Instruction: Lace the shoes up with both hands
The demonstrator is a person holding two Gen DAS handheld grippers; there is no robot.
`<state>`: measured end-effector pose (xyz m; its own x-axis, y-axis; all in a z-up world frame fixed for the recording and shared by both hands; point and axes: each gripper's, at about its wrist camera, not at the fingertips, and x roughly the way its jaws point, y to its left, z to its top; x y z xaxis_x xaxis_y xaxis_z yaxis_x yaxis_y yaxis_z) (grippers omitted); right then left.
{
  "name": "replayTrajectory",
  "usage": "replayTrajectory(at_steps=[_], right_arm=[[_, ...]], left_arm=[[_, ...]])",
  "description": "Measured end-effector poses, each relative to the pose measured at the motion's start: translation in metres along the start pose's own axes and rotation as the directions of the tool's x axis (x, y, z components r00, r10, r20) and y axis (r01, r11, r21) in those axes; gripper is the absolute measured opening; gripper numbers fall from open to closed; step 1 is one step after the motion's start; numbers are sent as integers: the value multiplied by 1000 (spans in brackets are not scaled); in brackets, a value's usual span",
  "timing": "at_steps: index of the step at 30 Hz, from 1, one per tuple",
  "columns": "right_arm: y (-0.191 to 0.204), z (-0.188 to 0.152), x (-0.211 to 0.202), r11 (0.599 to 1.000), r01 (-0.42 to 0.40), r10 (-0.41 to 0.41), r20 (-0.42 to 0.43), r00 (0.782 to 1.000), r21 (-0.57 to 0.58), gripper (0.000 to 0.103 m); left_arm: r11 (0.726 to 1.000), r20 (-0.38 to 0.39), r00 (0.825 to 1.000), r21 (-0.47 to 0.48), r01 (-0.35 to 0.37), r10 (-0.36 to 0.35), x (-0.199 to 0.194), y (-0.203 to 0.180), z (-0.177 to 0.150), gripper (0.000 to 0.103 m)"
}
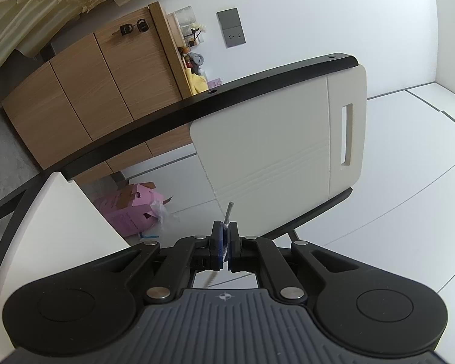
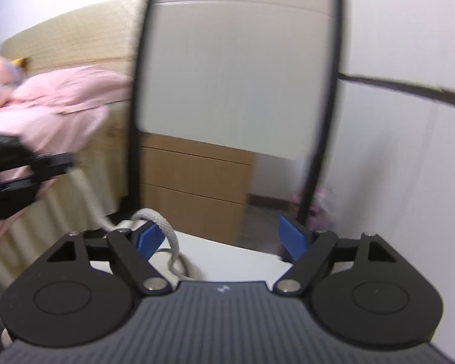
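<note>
In the left wrist view my left gripper (image 1: 226, 235) is shut on the white shoelace (image 1: 225, 250), and the lace's grey tip (image 1: 230, 209) sticks out past the pads. The right wrist view shows my right gripper (image 2: 223, 238) open, its blue pads (image 2: 294, 239) wide apart. A loop of the lace (image 2: 163, 227) drapes over its left finger and drops just inside the jaws, without being pinched. From there the lace runs up and left to the left gripper (image 2: 24, 170) at the frame's left edge. The shoe itself is hidden below the gripper body.
A white table (image 2: 245, 257) lies under the grippers, and a chair with a pale back and black frame (image 2: 236, 75) stands just beyond it. Behind are a wooden cabinet (image 2: 194, 188) and a bed with pink bedding (image 2: 54, 106). On the floor sits a pink box (image 1: 133, 206).
</note>
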<state>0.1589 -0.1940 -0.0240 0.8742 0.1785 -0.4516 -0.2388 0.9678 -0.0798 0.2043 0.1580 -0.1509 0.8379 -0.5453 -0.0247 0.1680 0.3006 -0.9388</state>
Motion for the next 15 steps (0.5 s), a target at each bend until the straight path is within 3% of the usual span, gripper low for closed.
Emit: replayTrajectory(at_steps=[5,9,15], right_arm=[[-49,-1,19,965,111,-86,-115,990,237,85],[-80,-3,23,906,97,-32,-162,986,412,88],[-121,19,7,869,46,29,-143,989,493,97]], left_arm=[[1000,-39,999,24,9,-8,10,-8,-10,3],[999,-54,998,43,24,-21,12,-15,-12,3],[999,-40,999,35,16,-15,8,-12,-7,3]])
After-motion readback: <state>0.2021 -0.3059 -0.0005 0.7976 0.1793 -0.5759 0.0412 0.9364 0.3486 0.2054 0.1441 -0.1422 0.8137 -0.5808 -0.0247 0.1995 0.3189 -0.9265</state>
